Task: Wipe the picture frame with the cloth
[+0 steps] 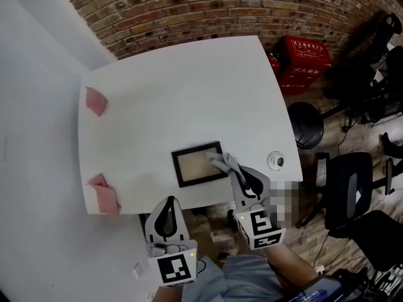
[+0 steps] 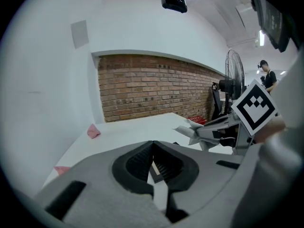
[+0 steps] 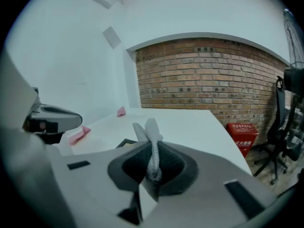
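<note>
The right claw pinches the grey cloth over the picture frame

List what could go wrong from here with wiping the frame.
1. The picture frame lies unheld near the front edge of the table. The left gripper is shut on nothing, so a wipe may push it off.
2. The right gripper pinches only a narrow fold of cloth, which may slip out.

Red crate by brick wall — black chair right.
</note>
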`<state>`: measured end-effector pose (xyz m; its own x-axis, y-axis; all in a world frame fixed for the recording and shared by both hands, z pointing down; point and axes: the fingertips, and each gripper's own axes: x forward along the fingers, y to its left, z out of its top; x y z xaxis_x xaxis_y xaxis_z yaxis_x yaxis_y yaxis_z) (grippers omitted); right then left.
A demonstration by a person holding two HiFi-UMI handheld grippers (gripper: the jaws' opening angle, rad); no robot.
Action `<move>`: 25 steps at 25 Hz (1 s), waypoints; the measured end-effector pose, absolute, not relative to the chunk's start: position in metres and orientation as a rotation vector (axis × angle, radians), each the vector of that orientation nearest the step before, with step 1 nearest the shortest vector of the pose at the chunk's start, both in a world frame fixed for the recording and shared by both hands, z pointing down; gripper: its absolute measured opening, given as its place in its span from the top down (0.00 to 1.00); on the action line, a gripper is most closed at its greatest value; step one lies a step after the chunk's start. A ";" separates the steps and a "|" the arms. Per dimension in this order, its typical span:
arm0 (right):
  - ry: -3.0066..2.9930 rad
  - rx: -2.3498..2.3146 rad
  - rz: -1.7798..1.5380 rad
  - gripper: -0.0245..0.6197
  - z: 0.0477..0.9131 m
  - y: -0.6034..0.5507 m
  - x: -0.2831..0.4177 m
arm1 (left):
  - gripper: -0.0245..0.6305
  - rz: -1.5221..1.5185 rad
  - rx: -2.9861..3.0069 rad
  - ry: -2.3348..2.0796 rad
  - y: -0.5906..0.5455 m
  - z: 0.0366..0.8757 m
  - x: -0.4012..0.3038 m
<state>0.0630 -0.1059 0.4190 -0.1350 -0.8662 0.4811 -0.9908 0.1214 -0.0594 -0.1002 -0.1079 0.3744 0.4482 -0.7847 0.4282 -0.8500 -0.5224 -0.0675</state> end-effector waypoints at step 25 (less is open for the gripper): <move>-2.179 1.553 0.669 0.91 0.474 -0.164 -0.069 | 0.95 0.707 2.340 -1.526 -0.149 0.421 -0.202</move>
<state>-0.0692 -0.1640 0.4735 -0.3160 -0.7666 0.5589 -0.9482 0.2752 -0.1586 -0.2018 -0.1491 0.4214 0.3305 -0.7824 0.5278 -0.9085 -0.4152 -0.0466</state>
